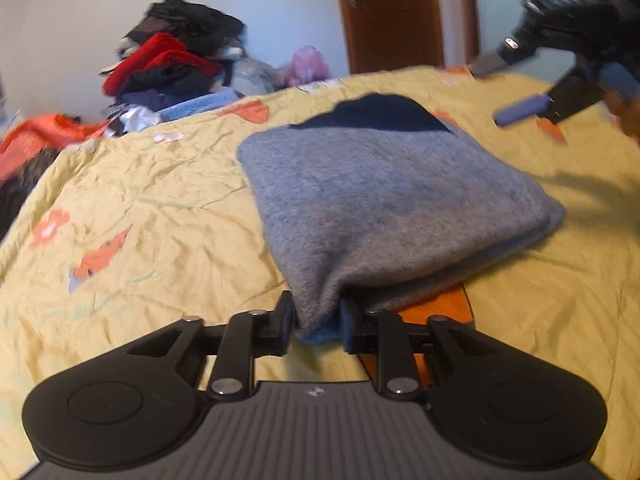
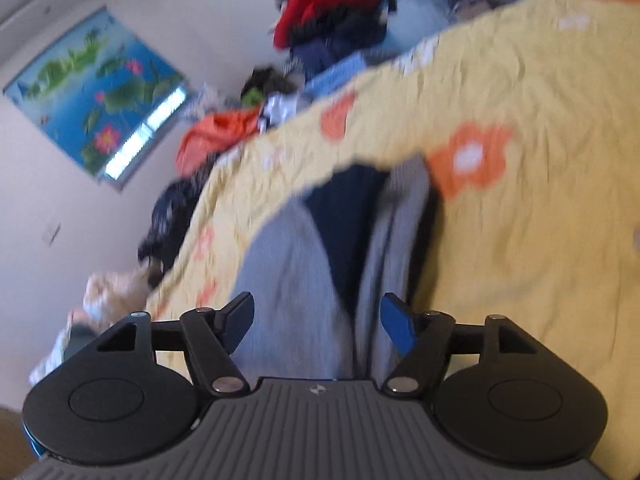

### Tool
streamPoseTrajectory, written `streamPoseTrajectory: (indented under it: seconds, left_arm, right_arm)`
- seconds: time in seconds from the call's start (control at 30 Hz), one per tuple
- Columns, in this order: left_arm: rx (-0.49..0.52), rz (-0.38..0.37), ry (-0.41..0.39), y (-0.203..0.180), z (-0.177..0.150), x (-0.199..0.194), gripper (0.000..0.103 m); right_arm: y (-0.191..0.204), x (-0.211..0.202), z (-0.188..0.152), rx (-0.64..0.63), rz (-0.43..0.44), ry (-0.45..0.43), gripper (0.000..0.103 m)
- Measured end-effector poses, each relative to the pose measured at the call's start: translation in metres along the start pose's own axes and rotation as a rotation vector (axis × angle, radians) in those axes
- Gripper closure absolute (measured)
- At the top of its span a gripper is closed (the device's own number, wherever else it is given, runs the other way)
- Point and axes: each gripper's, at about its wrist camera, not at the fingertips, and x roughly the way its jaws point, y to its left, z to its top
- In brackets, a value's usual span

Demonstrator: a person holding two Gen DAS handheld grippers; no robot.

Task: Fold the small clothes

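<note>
on the bed (image 1: 152,208), under a yellow flowered cover, a grey garment (image 1: 384,200) lies folded into a thick pad near the middle; a dark navy part (image 1: 376,116) shows at its far edge. a heap of unfolded clothes (image 1: 172,64) sits well apart at the far left corner. left gripper (image 1: 316,320): clenched on the pad's near corner, cloth bunched between its fingers, a strip of blue fabric showing just below. right gripper (image 2: 316,320): jaws spread wide, nothing between them, hovering over the garment's far side; from the left view it hangs in the air above the cover, apart from the cloth. step in hand, by judgement: a late fold or the shifting of a nearly finished bundle. the next move likely calls for the free gripper to take the opposite edge, so the layers stay stacked when lifted or turned.
</note>
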Motion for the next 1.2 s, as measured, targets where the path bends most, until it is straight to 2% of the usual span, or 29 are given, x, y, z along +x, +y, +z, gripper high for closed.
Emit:
streamPoseTrajectory:
  seconds: [0.07, 0.13, 0.2, 0.27, 0.3, 0.33, 0.37, 0.43, 0.5, 0.57, 0.6, 0.67, 0.7, 0.73, 0.77, 0.8, 0.83, 0.93, 1.0, 1.1, 1.2]
  left_arm:
    - [-0.080, 0.009, -0.012, 0.009, -0.003, 0.001, 0.056]
    - [-0.168, 0.024, 0.015, 0.021, -0.001, 0.005, 0.028]
    - [-0.243, -0.011, 0.024, 0.033, -0.003, 0.008, 0.025]
    - [-0.255, -0.024, 0.018, 0.036, -0.004, 0.007, 0.025]
    - [-0.246, -0.019, 0.020, 0.034, -0.004, 0.007, 0.025]
    - [-0.235, -0.013, 0.022, 0.032, -0.004, 0.008, 0.024]
    - [-0.227, -0.009, 0.024, 0.031, -0.004, 0.008, 0.024]
    - [-0.225, -0.010, 0.025, 0.030, -0.004, 0.008, 0.023]
    - [-0.231, -0.015, 0.023, 0.031, -0.004, 0.010, 0.022]
    - [-0.232, -0.023, 0.024, 0.032, -0.004, 0.010, 0.020]
    - [-0.230, -0.024, 0.025, 0.032, -0.004, 0.011, 0.019]
    - [-0.229, -0.031, 0.025, 0.033, -0.004, 0.010, 0.019]
    - [-0.231, -0.043, 0.020, 0.035, -0.004, 0.008, 0.019]
    - [-0.237, -0.062, 0.015, 0.039, -0.004, 0.005, 0.019]
    - [-0.264, -0.091, 0.014, 0.045, -0.003, 0.001, 0.019]
    - [-0.318, -0.134, 0.010, 0.055, -0.002, -0.005, 0.019]
    - [-0.395, -0.189, -0.009, 0.067, 0.000, -0.013, 0.019]
    - [-0.657, -0.314, -0.097, 0.106, 0.010, -0.017, 0.018]
    - [-0.774, -0.350, -0.099, 0.123, 0.023, 0.003, 0.018]
    - [-0.814, -0.374, -0.035, 0.129, 0.049, 0.052, 0.019]
    - [-0.828, -0.436, 0.096, 0.121, 0.072, 0.105, 0.019]
  right_arm:
    - [-0.001, 0.013, 0.022, 0.000, -0.022, -0.052, 0.033]
    - [-0.003, 0.037, 0.042, 0.001, -0.060, -0.047, 0.034]
    - [-0.004, 0.065, 0.055, -0.030, -0.130, -0.023, 0.034]
    - [-0.005, 0.092, 0.061, -0.041, -0.193, 0.019, 0.036]
    - [-0.005, 0.103, 0.061, -0.051, -0.196, 0.039, 0.058]
    - [-0.005, 0.112, 0.060, -0.064, -0.186, 0.064, 0.088]
    - [-0.002, 0.117, 0.060, -0.081, -0.191, 0.074, 0.089]
    - [0.008, 0.109, 0.061, -0.144, -0.168, 0.033, 0.090]
    - [-0.007, 0.104, 0.070, -0.098, -0.182, 0.008, 0.092]
    - [-0.031, 0.110, 0.070, -0.058, -0.225, 0.041, 0.093]
    - [-0.039, 0.114, 0.064, -0.051, -0.216, 0.063, 0.091]
    - [-0.043, 0.109, 0.055, -0.018, -0.195, 0.058, 0.075]
    - [-0.042, 0.102, 0.054, 0.008, -0.174, 0.052, 0.061]
    - [-0.042, 0.092, 0.054, 0.035, -0.142, 0.040, 0.043]
    - [-0.044, 0.082, 0.054, 0.058, -0.123, 0.012, 0.037]
    - [-0.045, 0.069, 0.055, 0.078, -0.119, -0.020, 0.019]
    - [-0.048, 0.061, 0.053, 0.088, -0.118, -0.035, 0.013]
    - [-0.061, 0.054, 0.044, 0.104, -0.115, 0.015, 0.014]
    - [-0.069, 0.059, 0.037, 0.122, -0.122, 0.026, 0.015]
    - [-0.072, 0.069, 0.034, 0.170, -0.075, 0.008, 0.015]
    - [-0.066, 0.084, 0.038, 0.202, -0.042, 0.019, 0.017]
